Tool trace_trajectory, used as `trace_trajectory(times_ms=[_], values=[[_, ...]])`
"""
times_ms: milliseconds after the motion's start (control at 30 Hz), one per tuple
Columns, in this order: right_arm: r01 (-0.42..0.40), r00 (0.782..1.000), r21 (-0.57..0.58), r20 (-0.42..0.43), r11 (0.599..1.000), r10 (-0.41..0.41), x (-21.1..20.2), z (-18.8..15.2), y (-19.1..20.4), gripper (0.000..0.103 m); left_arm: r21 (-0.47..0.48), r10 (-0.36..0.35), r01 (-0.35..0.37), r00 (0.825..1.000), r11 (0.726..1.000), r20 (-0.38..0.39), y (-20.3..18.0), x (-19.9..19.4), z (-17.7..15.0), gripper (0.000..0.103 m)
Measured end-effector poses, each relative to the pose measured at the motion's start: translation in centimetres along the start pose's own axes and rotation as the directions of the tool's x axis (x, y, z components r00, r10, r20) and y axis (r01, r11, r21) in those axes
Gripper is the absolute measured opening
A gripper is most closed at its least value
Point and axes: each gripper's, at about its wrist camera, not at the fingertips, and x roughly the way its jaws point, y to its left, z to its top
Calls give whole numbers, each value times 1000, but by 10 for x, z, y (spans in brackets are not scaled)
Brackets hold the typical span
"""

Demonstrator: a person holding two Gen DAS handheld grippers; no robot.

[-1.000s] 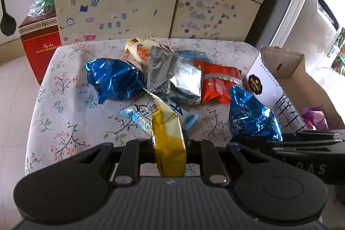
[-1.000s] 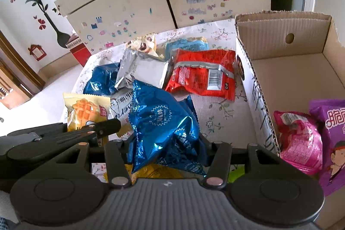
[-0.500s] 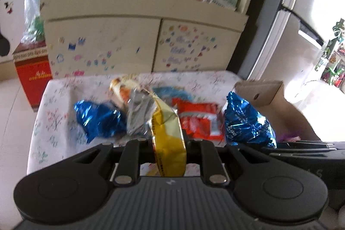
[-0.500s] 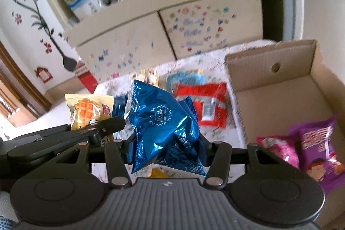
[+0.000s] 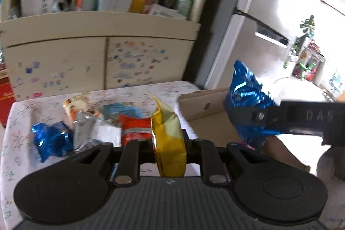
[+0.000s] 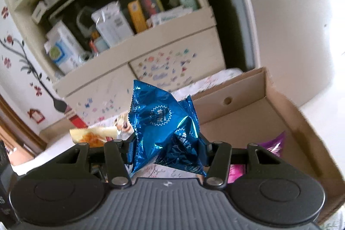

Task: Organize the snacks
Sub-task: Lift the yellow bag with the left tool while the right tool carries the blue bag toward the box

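At lower left of the left wrist view, loose snack packets [image 5: 90,122] lie on the floral-clothed counter [image 5: 19,161]. At centre, the left tool [image 5: 168,143] is clenched on a yellow snack packet [image 5: 169,137]. At right, the right tool [image 6: 168,149] grips a blue foil snack packet [image 6: 163,128] above the cardboard box [image 6: 248,113].

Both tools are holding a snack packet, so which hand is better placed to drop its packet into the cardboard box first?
Right. The right tool grips the blue packet beside the cardboard box. The left tool holds the yellow packet above the table, probably farther from it.
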Motion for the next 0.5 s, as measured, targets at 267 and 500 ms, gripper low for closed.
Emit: trace_trajectory(times_ms=[267,500], values=[[60,996,88,60,994,-66,-35,2,-37,59,1,-77,77,997,997,10,-44,-5,-2,16],[94,993,177,55,980,-106,-47,-1,-64,59,4,-107,107,993,994,-46,-86,5,-21,16]])
